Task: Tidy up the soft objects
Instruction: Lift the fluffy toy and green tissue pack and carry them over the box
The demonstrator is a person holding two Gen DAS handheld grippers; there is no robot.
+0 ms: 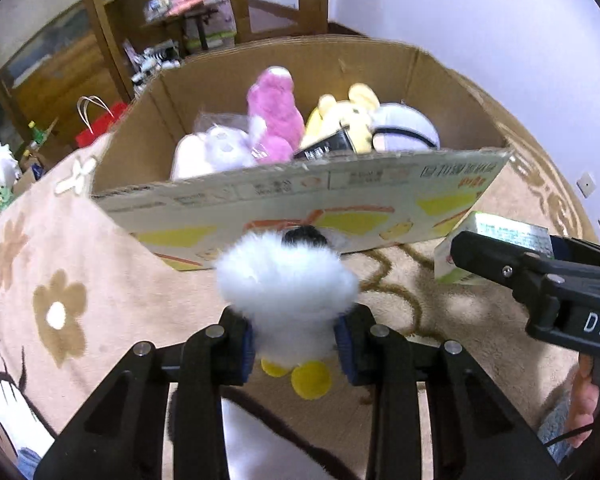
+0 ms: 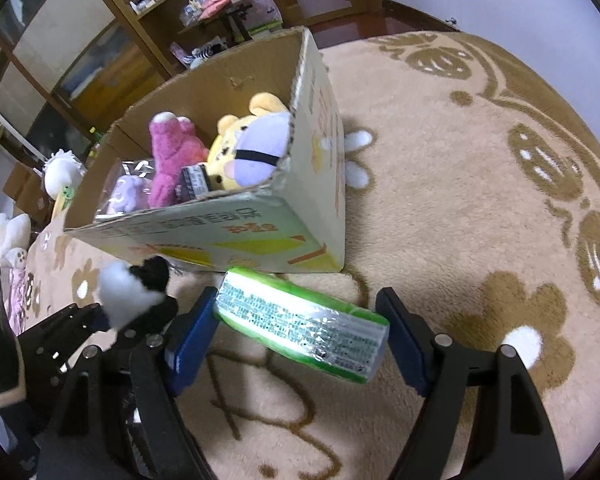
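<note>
My left gripper (image 1: 296,350) is clamped on a white fluffy plush (image 1: 286,280), blue pads pressed into its body; yellow feet hang just below the pads, a black patch sits on its far side. My right gripper (image 2: 300,344) has its pads against both ends of a green packet (image 2: 300,322), held crosswise between the fingers and tilted, above the rug (image 2: 460,216). In the right view the left gripper with the plush sits just left of my right one.

Just ahead of both grippers stands the open cardboard box (image 1: 260,196), on the beige flower-pattern rug, printed near wall facing me. Inside, past that wall: a pale purple toy in plastic, a pink plush (image 1: 274,120), a yellow plush (image 1: 348,120), a lilac plush (image 1: 406,130) with a dark band, and a small dark carton (image 1: 326,146).

Further off to the left, a wooden shelf (image 1: 112,12) with clutter, and a red bag (image 1: 100,120) on the floor.
</note>
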